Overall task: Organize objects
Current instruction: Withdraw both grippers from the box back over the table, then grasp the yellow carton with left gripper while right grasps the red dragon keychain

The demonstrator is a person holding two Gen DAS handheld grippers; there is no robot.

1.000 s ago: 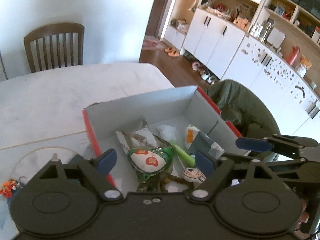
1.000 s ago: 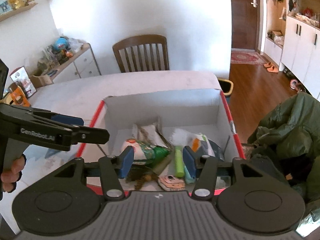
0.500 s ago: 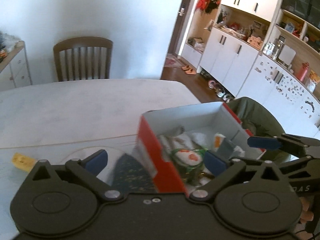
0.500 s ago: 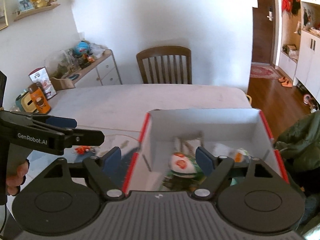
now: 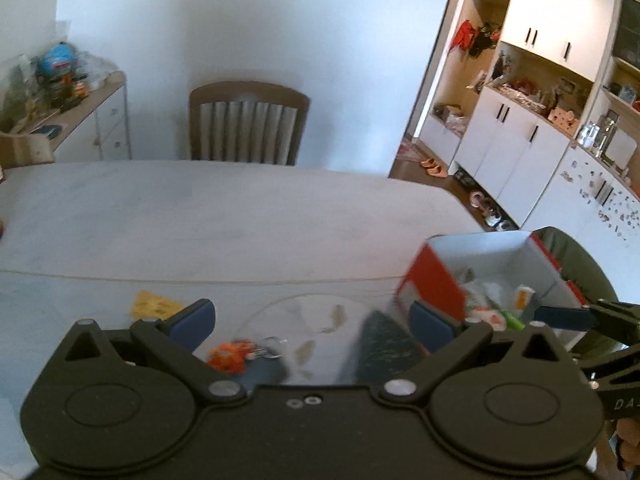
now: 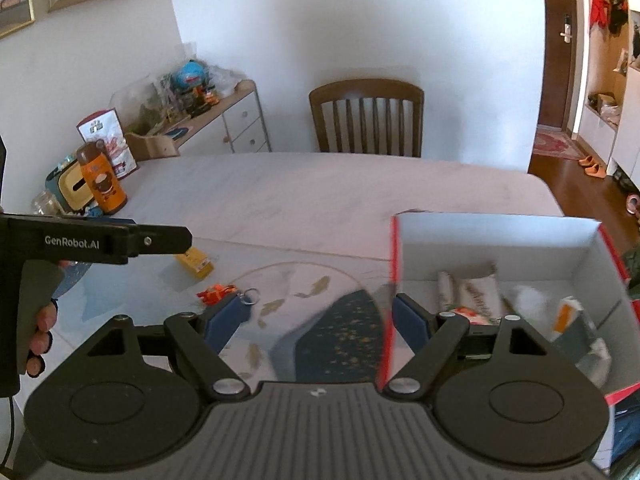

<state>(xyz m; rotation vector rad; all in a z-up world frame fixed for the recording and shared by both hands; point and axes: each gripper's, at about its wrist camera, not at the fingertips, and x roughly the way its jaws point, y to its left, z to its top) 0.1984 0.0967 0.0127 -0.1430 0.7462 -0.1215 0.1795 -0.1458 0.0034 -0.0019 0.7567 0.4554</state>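
A red-and-white cardboard box [image 6: 496, 236] holding snack packets and other small items stands on the table at the right; the left wrist view shows the same box [image 5: 436, 280] at right. An orange keychain toy [image 5: 230, 356] lies on the mat just ahead of my left gripper [image 5: 312, 322], which is open and empty. The same orange keychain toy [image 6: 216, 293] lies left of my right gripper [image 6: 320, 316], also open and empty. A yellow packet [image 6: 195, 262] lies farther left, seen as a yellow packet [image 5: 154, 305] in the left wrist view.
A placemat with a fish pattern [image 6: 316, 320] covers the near table. A wooden chair [image 6: 366, 120] stands at the far side. An orange bottle [image 6: 100, 178] and a tissue box stand at the table's left end. Cabinets [image 5: 516, 152] line the right wall.
Both grippers have swung left, away from over the box; the box now sits at the right of each view. The keychain toy and yellow packet have come into sight.
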